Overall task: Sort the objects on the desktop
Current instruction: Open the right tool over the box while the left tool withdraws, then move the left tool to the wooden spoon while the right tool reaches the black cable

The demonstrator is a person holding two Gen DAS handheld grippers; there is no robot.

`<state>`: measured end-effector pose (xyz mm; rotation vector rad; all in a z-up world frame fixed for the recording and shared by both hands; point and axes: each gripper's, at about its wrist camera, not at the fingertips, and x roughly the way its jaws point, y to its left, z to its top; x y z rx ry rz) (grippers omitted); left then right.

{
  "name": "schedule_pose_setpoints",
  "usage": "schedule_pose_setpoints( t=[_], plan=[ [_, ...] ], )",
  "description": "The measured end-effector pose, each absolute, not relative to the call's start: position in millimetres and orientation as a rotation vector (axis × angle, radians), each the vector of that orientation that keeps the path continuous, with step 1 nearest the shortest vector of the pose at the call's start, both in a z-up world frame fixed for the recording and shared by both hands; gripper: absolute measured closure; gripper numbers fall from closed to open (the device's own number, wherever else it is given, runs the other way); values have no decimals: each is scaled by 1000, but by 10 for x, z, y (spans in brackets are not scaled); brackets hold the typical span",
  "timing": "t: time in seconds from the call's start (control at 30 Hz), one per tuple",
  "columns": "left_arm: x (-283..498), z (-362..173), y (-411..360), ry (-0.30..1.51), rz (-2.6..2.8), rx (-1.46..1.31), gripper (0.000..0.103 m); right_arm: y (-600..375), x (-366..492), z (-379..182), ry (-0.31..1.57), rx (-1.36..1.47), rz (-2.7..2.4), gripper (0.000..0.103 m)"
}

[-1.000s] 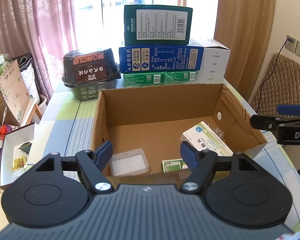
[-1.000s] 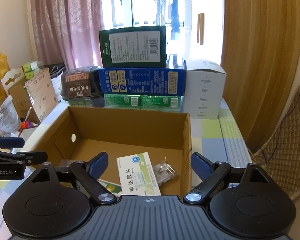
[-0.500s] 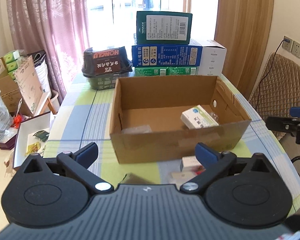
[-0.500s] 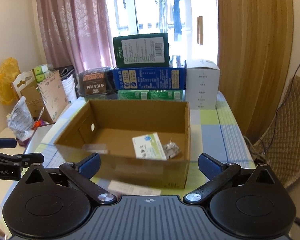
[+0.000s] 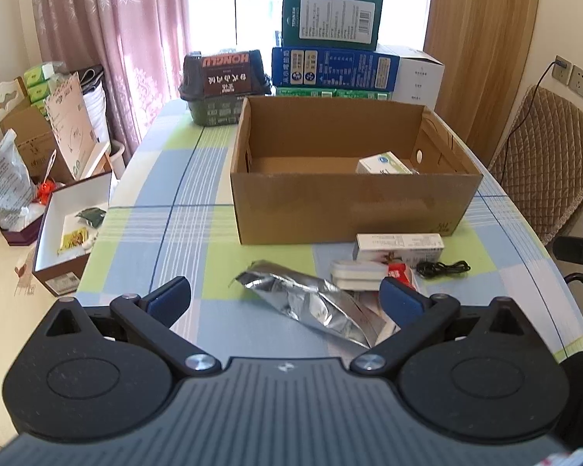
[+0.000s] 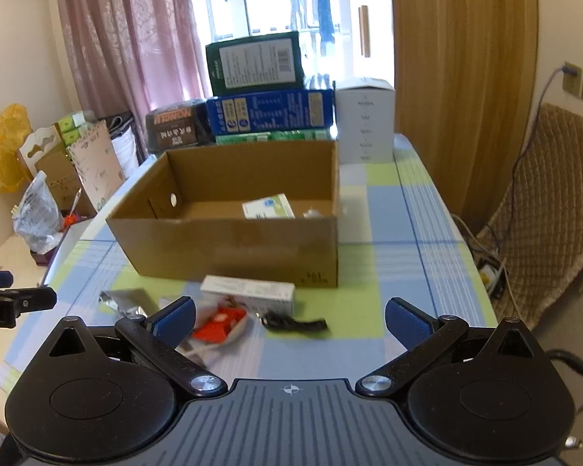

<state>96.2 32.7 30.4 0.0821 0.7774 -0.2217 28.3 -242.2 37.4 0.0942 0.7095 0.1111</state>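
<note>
Foil pouch (image 5: 311,305) lies diagonally (crumpled), running toward cardboard box (image 5: 349,209).

Pink curtains (image 5: 109,39), bright window (image 5: 252,0)

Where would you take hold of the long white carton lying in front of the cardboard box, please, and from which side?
Grip the long white carton across its narrow width near the middle, coming from above. It lies flat with its long side along the cardboard box wall, so end access is poorer: the black cable sits near its right end. The right gripper, wide open and empty, looks nearer.
</note>
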Motion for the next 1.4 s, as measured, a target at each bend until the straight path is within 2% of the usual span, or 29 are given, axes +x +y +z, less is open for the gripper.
schedule_pose_setpoints(
  t=[0.47, 0.6, 0.8, 0.83, 0.93, 1.1, 1.27, 1.4],
  plan=[
    [908, 125, 95, 811, -324, 166, 2, -2534, 235, 262, 721, 45, 126, 2],
    [945, 66, -54, 821, -397, 210, 5, -2554, 288, 201, 729, 16, 136, 2],
    [1027, -88, -354, 853, -511, 287, 15, -2607, 400, 74, 748, -44, 164, 2],
    [1041, -120, -404, 860, -529, 301, 20, -2615, 428, 48, 753, -56, 168, 3],
    [1101, -227, -547, 878, -570, 342, 32, -2649, 533, -45, 775, -82, 178, 10],
    [1215, -409, -730, 906, -634, 396, 39, -2683, 746, -223, 820, -116, 213, 29],
    [1368, -592, -846, 950, -672, 416, 62, -2659, 967, -436, 855, -177, 285, 34],
    [1473, -716, -912, 972, -680, 431, 65, -2616, 1116, -601, 867, -224, 327, 36]
  ],
)
